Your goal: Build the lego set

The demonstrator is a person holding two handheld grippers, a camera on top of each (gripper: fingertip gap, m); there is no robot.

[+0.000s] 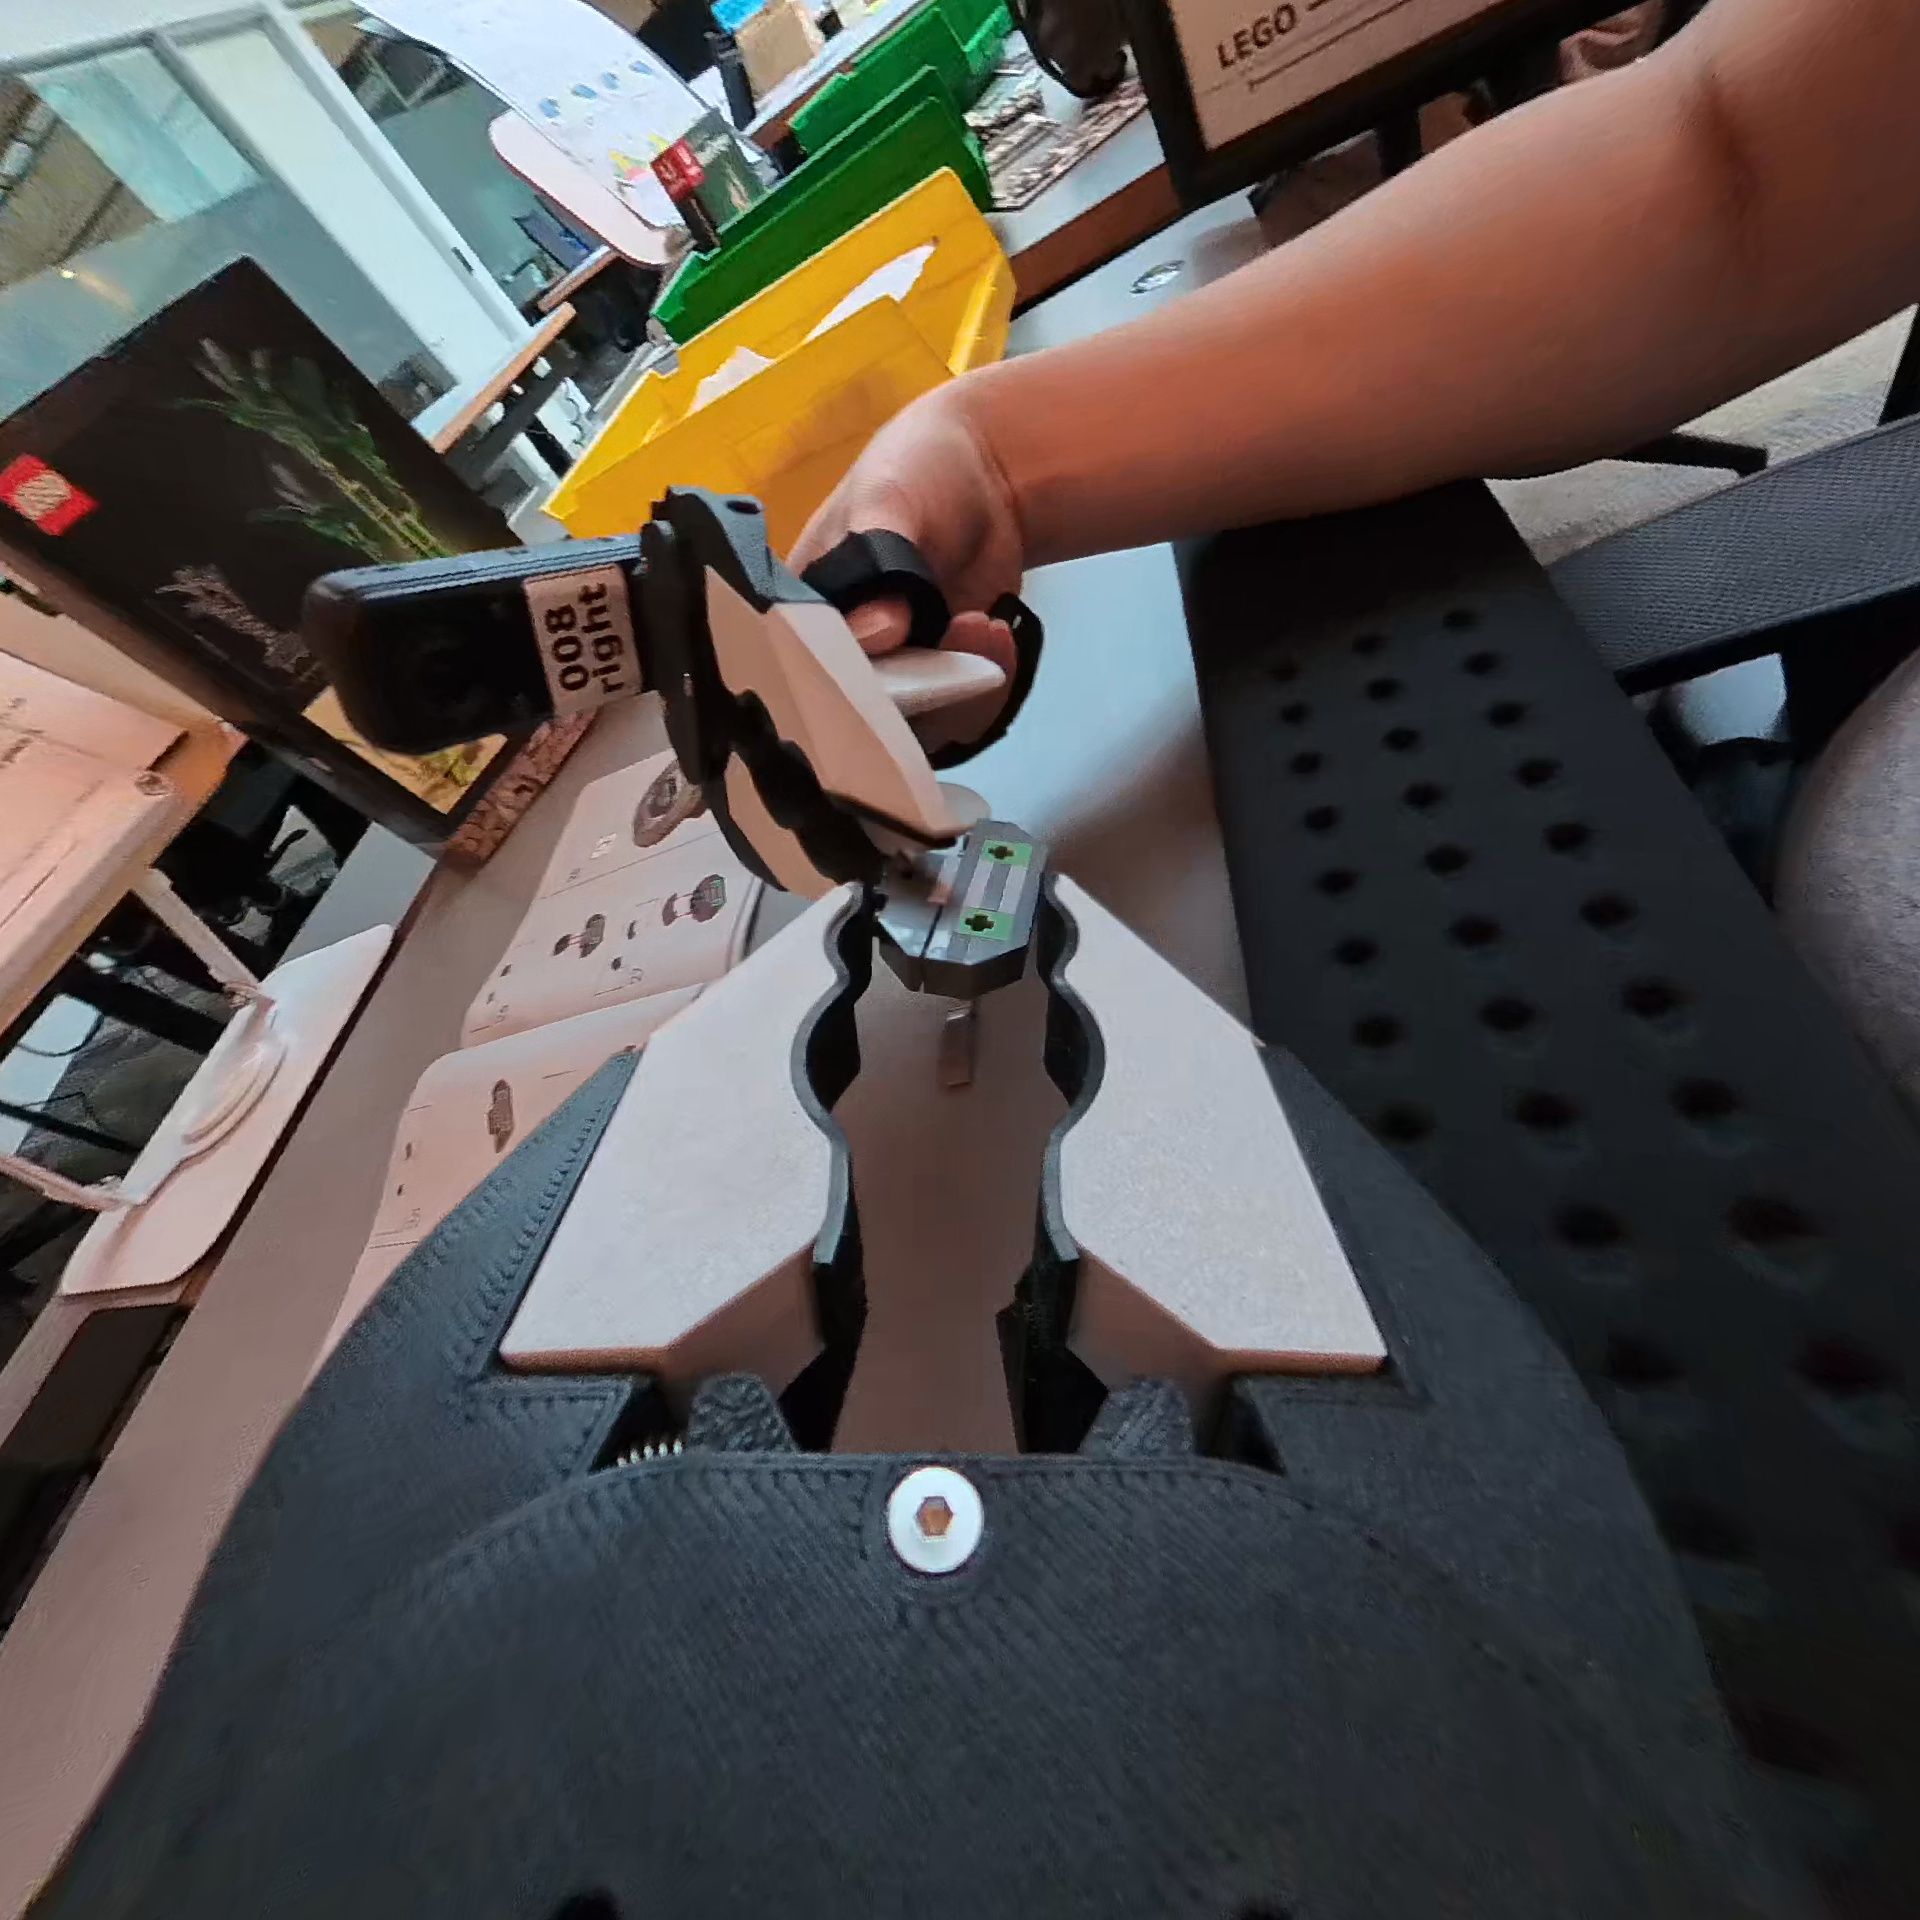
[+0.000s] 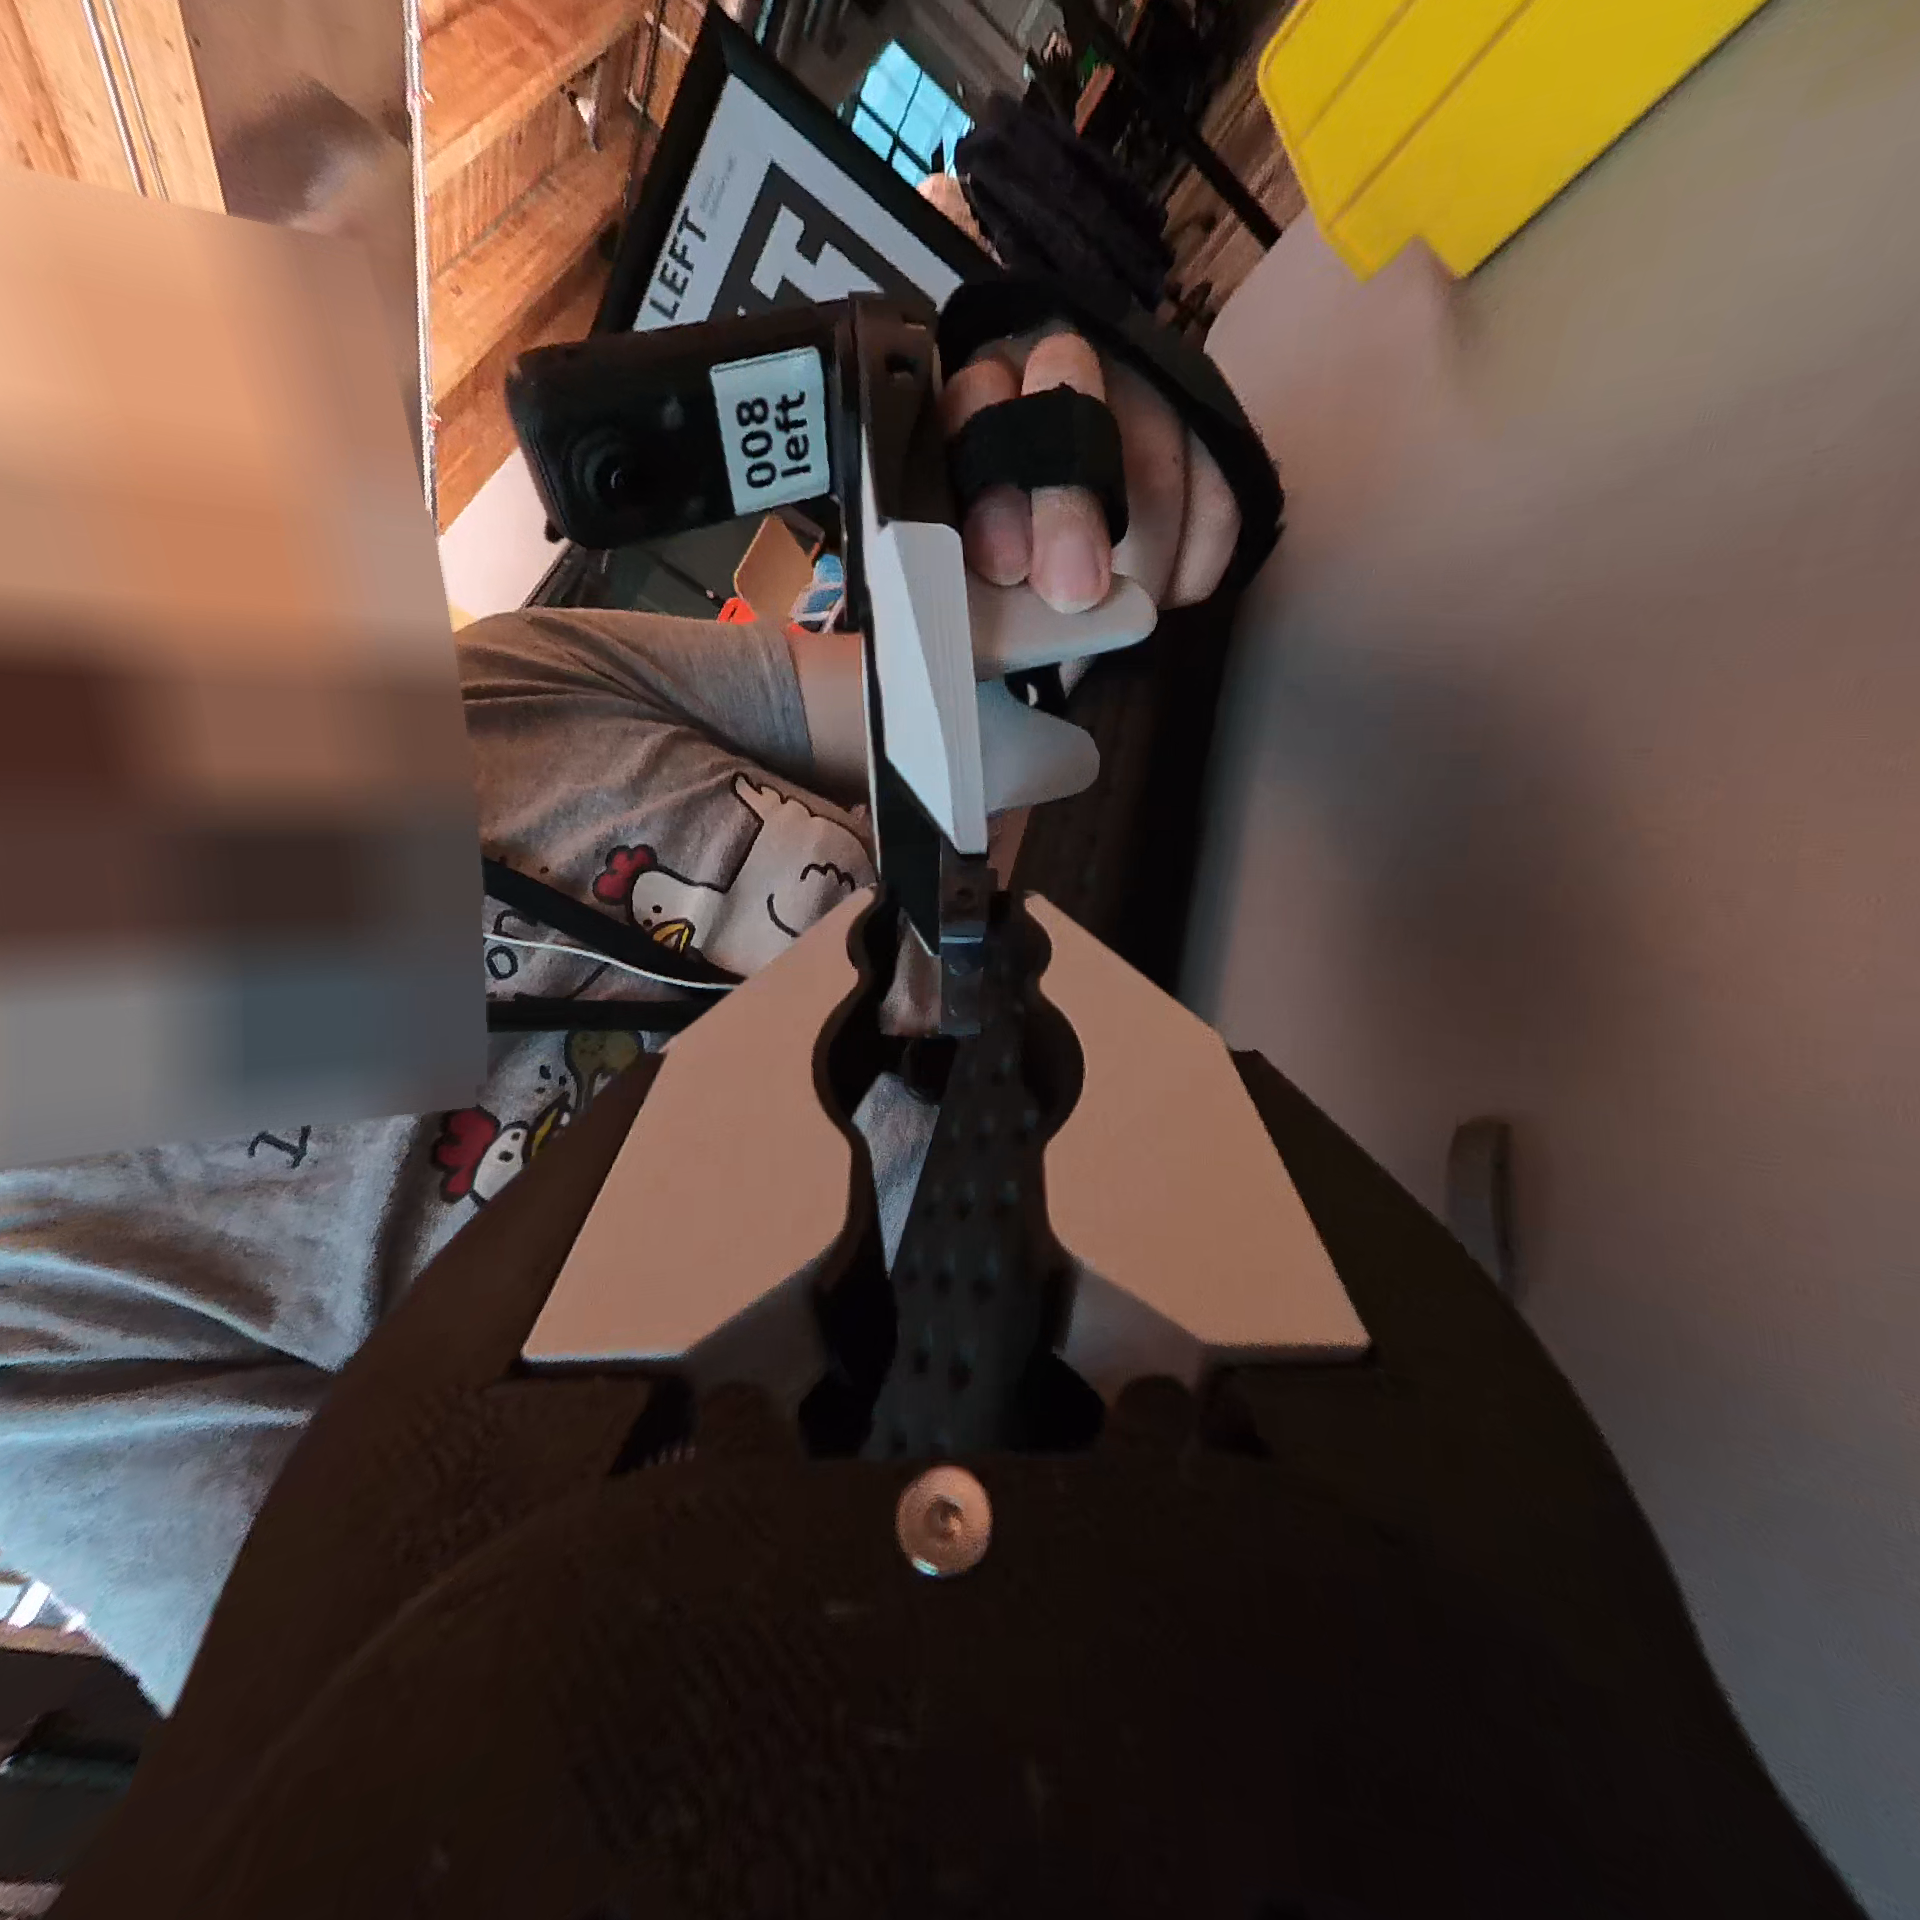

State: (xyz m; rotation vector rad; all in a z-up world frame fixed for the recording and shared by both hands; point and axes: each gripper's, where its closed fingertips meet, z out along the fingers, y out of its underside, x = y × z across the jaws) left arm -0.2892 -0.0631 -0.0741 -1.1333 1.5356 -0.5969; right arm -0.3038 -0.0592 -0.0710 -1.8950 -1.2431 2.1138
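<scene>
Left tool (image 1: pixel 951 920) was pinching a small gray lego assembly (image 1: pixel 961 920) at its tips, held up above the table (image 1: pixel 1122 644). The piece had two green tiles w/ dark cross holes on top. Right tool (image 1: pixel 899 852) came in from the upper left, its tips pressed against the same piece on the gray side, so both were clamped on it.

Writing-wise: each tool's camera housing carried a white sticker w/ print, there was a black set box (image 1: pixel 239 520) w/ a plant picture and a red logo square, an open instruction booklet (image 1: pixel 623 914) on the table, and a framed white sign at the top right.

Only the left wrist view showed the green tiles, the green bins (image 1: pixel 883 156), the booklet and a loose gray bit (image 1: pixel 956 1044) on the table under the piece. The right wrist view had the piece (image 2: pixel 961 966) mostly hidden btwn the tips, just a sliver of gray and blue, plus the person's gray shirt w/ cartoon chickens. The yellow bin (image 1: pixel 831 374) showed in both.
</scene>
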